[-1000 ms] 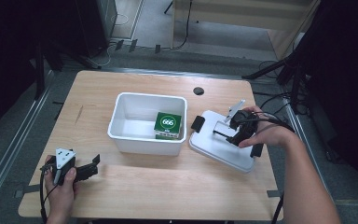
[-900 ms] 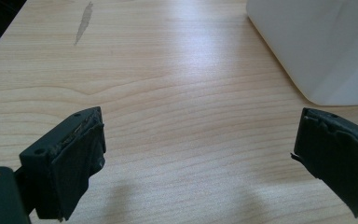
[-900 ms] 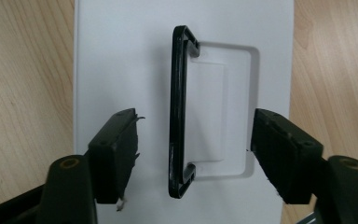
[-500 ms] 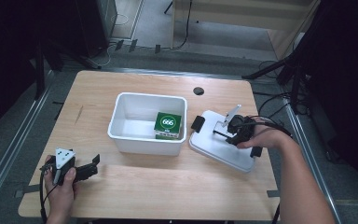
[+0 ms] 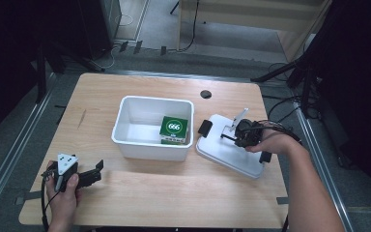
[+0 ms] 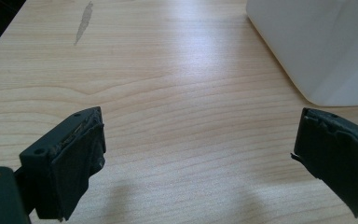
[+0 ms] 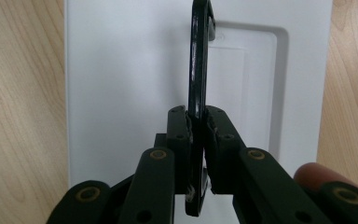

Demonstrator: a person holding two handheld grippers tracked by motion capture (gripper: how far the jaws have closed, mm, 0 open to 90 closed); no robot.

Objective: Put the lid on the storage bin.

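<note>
A white bin (image 5: 152,101) stands mid-table with a green box (image 5: 174,129) inside it, marked 666. To its right the white lid (image 5: 222,155) lies flat on the wood. My right gripper (image 5: 228,137) reaches over the lid from the right. In the right gripper view, the right gripper (image 7: 196,116) is shut on the lid's thin black handle (image 7: 198,56), which stands on edge above the lid's (image 7: 121,70) recess. My left gripper (image 5: 94,175) rests at the front left, open. In its own view, nothing lies between the left gripper's (image 6: 198,135) jaws and the bin wall (image 6: 317,46) stands ahead to the right.
Black clips sit at the lid's left end (image 5: 205,127) and right edge (image 5: 264,157). A round cable hole (image 5: 206,94) lies behind the bin. Bare wood (image 5: 174,188) runs along the front of the table. Cables trail off the right edge.
The right hand has shifted very slightly over the lid and keeps its hold on the handle. The left gripper has not moved.
</note>
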